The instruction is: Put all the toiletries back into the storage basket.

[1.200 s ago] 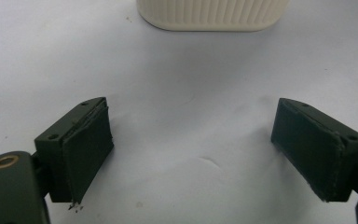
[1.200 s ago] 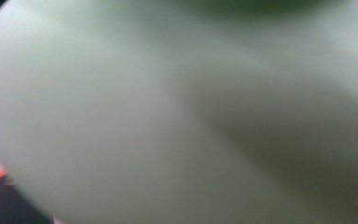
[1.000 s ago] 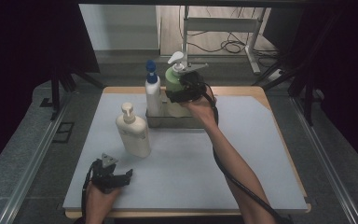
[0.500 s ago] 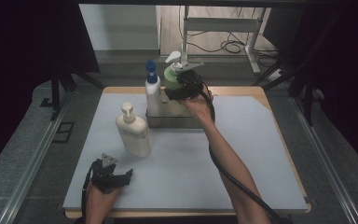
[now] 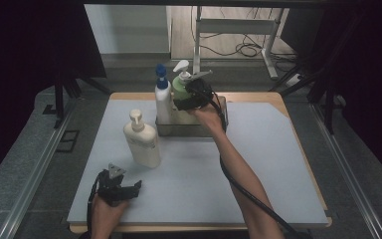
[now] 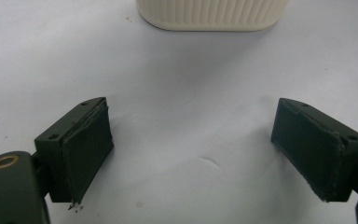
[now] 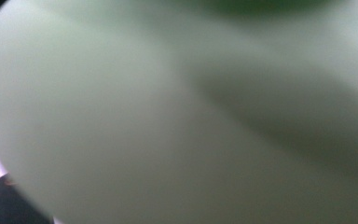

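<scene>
The right gripper was clamped around the green pump bottle, which stood in the metal tray beside the blue-capped bottle. It seemed best lowered straight and upright until its base sat flat before any release. That forearm stretched across the table, while the left gripper rested near the front edge, jaws wide and empty, facing the cream bottle.

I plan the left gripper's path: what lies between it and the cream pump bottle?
Only bare white mat, seen in the left gripper view, separates left gripper from bottle.
</scene>
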### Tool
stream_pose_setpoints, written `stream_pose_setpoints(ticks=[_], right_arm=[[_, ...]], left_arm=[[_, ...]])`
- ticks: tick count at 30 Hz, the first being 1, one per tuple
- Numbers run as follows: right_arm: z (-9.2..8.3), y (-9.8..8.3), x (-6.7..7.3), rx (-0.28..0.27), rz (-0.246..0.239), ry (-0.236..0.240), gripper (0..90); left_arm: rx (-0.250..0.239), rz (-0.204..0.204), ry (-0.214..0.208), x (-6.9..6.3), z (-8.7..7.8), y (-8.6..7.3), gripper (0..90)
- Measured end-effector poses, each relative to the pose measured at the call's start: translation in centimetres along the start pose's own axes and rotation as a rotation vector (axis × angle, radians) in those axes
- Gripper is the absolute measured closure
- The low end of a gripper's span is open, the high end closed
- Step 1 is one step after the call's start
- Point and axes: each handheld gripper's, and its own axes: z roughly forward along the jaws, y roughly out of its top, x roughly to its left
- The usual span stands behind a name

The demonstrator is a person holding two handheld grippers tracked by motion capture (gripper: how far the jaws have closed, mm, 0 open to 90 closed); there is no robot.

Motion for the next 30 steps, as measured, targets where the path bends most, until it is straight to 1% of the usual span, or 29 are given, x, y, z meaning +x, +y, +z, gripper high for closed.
stream_pose_setpoints(ticks=[12,18,23,29,30], right_arm=[[0.7,-0.7,0.0,0.037,-0.009,0.012,11.6],[1.3,-1.2,0.1,0.060,-0.018,0.014,11.7],[1.9,-1.7,0.1,0.080,-0.016,0.013,11.7],[2.4,-2.3,0.0,0.095,0.005,0.021,11.7],[2.5,-2.4,0.0,0.096,0.002,0.020,11.7]], left_arm=[[-0.001,0.000,0.000,0.0,0.0,0.0,11.7],[-0.001,0.000,0.000,0.0,0.0,0.0,11.6],[0.000,0.000,0.000,0.0,0.0,0.0,11.6],[0.001,0.002,0.000,0.0,0.0,0.0,11.6],[0.001,0.002,0.000,0.0,0.0,0.0,11.6]])
